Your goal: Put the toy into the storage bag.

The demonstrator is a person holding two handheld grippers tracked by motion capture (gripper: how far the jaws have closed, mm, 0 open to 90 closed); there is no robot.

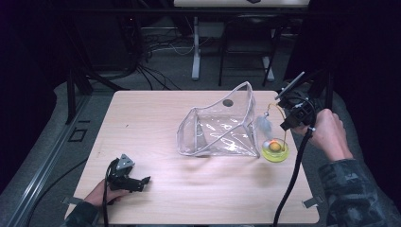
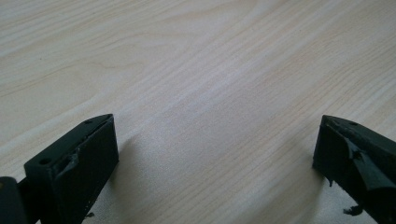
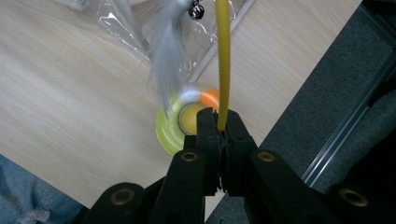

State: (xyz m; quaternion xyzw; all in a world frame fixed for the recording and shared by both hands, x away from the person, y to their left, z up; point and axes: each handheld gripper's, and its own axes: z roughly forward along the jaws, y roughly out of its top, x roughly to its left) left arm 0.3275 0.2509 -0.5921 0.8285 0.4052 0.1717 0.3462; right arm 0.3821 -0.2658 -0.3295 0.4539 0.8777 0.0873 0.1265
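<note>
The right gripper pinches the toy's yellow wand; its disc base hangs just below the tips, beside the clear bag. The left gripper rests spread on the table.

On the wooden table, the right gripper at three o'clock pinches a yellow wand (feather dangling) above its green base; the left gripper rests at seven o'clock
</note>
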